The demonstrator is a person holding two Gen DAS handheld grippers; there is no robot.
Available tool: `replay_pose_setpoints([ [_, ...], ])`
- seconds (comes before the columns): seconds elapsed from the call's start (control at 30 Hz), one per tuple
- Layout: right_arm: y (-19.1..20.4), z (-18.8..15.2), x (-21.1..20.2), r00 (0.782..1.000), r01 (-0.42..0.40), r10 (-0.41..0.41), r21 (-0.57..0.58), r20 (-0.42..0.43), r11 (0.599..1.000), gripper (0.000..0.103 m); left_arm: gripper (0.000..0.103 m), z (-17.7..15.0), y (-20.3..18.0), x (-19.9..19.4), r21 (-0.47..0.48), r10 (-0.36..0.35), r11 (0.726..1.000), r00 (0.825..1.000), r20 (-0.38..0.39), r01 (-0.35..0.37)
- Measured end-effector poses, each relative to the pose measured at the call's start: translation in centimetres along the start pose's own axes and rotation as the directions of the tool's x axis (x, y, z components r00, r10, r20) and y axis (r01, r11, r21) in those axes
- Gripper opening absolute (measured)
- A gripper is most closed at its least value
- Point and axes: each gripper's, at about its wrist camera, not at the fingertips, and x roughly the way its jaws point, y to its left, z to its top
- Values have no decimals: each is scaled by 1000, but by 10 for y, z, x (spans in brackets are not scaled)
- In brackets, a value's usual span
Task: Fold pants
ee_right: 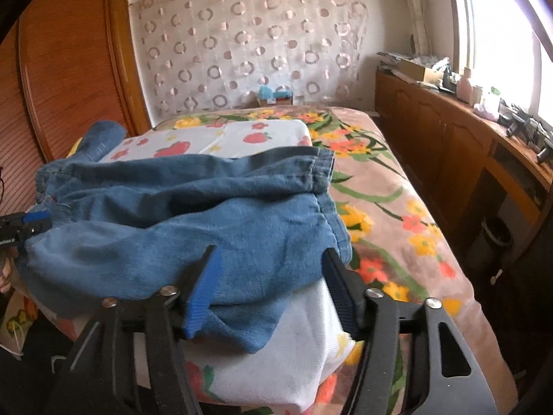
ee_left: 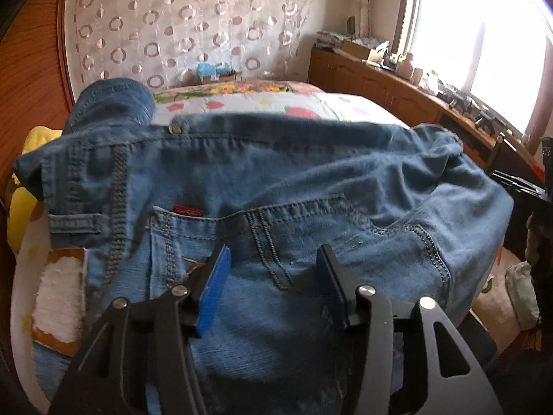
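Blue denim pants (ee_left: pixel 276 159) lie bunched and partly folded on a white strawberry-print cloth (ee_right: pixel 276 363) on the bed. The back pocket with its red tag (ee_left: pixel 188 210) faces up in the left wrist view. My left gripper (ee_left: pixel 273 256) hovers open just over the pocket area, its blue pads apart. My right gripper (ee_right: pixel 272 256) is open at the pants' near right corner (ee_right: pixel 242 311). A fold of denim lies loose between its pads. The left gripper (ee_right: pixel 34 223) also shows at the far left of the right wrist view, by the pants' other end.
A floral blanket (ee_right: pixel 397 207) covers the bed to the right of the pants. A wooden wardrobe (ee_right: pixel 69 69) stands at the left, and a low wooden cabinet (ee_right: pixel 432 131) with clutter runs under the window. A yellow item (ee_left: pixel 20 214) and a white-padded patch (ee_left: pixel 58 297) lie left of the pants.
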Motion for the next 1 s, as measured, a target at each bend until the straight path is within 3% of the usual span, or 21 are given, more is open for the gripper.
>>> replay_pose_setpoints([
  [0.17, 1, -3, 5, 1000, -1, 1, 14, -12, 1000, 66, 55, -8, -9, 6, 27, 45, 999, 999, -10, -44],
  [0.47, -16, -3, 7, 999, 27, -25, 73, -29, 997, 66, 55, -13, -11, 5, 7, 72, 997, 997, 29, -73],
  [0.67, -32, -6, 14, 999, 18, -10, 140, -54, 990, 66, 55, -13, -16, 2, 9, 89, 996, 996, 13, -89],
  [1.0, -41, -6, 27, 997, -21, 37, 210, -72, 978, 66, 55, -6, -32, -23, 13, 44, 999, 998, 50, -44],
])
